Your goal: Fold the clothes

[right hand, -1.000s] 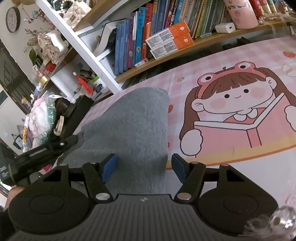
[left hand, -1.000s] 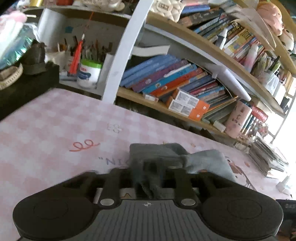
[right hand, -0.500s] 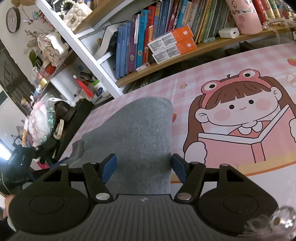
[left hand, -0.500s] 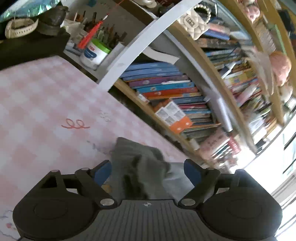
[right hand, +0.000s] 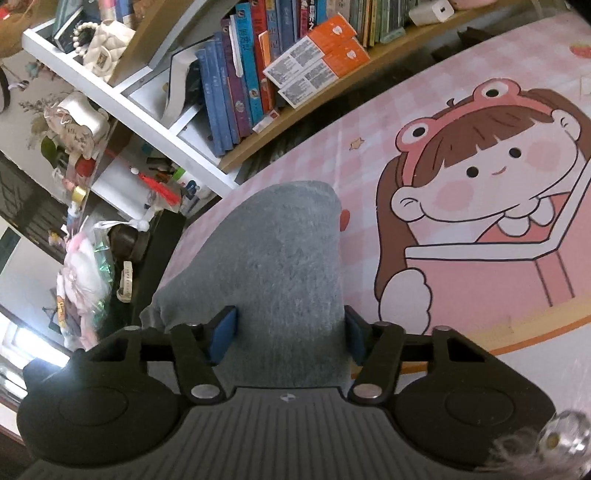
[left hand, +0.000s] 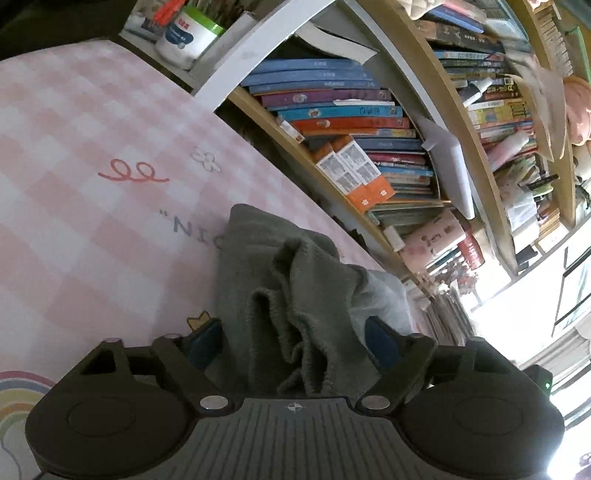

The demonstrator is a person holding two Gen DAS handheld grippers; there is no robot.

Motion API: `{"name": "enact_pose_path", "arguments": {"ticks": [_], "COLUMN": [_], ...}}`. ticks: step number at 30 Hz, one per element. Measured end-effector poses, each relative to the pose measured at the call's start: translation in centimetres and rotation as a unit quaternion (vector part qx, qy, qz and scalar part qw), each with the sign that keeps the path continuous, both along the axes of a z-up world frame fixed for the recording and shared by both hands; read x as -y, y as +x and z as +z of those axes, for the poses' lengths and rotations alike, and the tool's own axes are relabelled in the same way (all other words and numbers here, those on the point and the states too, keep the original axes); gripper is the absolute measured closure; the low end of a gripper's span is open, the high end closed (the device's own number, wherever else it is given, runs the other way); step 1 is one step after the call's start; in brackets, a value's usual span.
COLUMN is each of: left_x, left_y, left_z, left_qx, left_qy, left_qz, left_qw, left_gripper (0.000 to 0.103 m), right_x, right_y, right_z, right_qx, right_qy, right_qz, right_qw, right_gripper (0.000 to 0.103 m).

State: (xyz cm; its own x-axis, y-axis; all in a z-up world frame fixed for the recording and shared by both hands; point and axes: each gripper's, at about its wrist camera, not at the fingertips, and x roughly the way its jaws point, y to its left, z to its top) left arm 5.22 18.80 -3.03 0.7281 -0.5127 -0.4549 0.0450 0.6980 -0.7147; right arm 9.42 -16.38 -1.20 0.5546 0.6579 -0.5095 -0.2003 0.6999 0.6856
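From my remote seat, my left gripper (left hand: 293, 341) hangs over a pink checked mat (left hand: 92, 221), its blue-padded fingers (left hand: 205, 341) spread wide apart with a bunched, rumpled end of a grey garment (left hand: 295, 295) heaped loosely between them; the cloth lies against neither pad that I can make out, and it trails away from the gripper across the mat, partly covering the printed letters (left hand: 195, 230) beside a red squiggle (left hand: 133, 173). Beyond the mat, a white tub with a green lid (left hand: 188, 33) stands at the far left of a wooden bookshelf (left hand: 332, 162), where blue, purple and orange books (left hand: 332, 99) lean in a row next to two orange-and-white boxes (left hand: 354, 173). Through my right wrist camera, a dark side table (right hand: 155, 258) piled with pink and white clutter sits at the left edge, the same books (right hand: 236, 92) and boxes (right hand: 314, 70) above it. My right gripper (right hand: 290, 332) is parted as well, its blue pads (right hand: 223, 332) straddling the other, smoother end of the grey garment (right hand: 280, 266), which lies flat on the mat (right hand: 369, 122) and tapers to a rounded tip pointing toward the shelf. Just right of the cloth, the mat shows a cartoon girl (right hand: 491, 177) in a frog hat reading a pink book.
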Motion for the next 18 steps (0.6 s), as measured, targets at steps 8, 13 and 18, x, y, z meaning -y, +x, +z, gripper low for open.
{"name": "enact_pose_path", "arguments": {"ticks": [8,13,18], "left_x": [1.6,3.6,6.4], "left_y": [-1.1,-1.9,-3.0], "left_z": [1.0,1.2,2.0], "left_qx": [0.011,0.01,0.014], "left_qy": [0.0,-0.019,0.011], "left_qz": [-0.012,-0.044,-0.078], "left_qw": [0.9999,0.9988,0.9968], "left_gripper": [0.053,0.053,0.053], "right_x": [0.0,2.1,4.9], "right_y": [-2.5,-5.3,-7.2], "right_z": [2.0,3.5,3.4], "right_qx": [0.06,0.096,0.079], "right_qy": [-0.036,-0.078,-0.088], "right_qz": [-0.004,0.002,-0.001], "right_qw": [0.998,0.992,0.993], "right_gripper": [0.074,0.074,0.073]}}
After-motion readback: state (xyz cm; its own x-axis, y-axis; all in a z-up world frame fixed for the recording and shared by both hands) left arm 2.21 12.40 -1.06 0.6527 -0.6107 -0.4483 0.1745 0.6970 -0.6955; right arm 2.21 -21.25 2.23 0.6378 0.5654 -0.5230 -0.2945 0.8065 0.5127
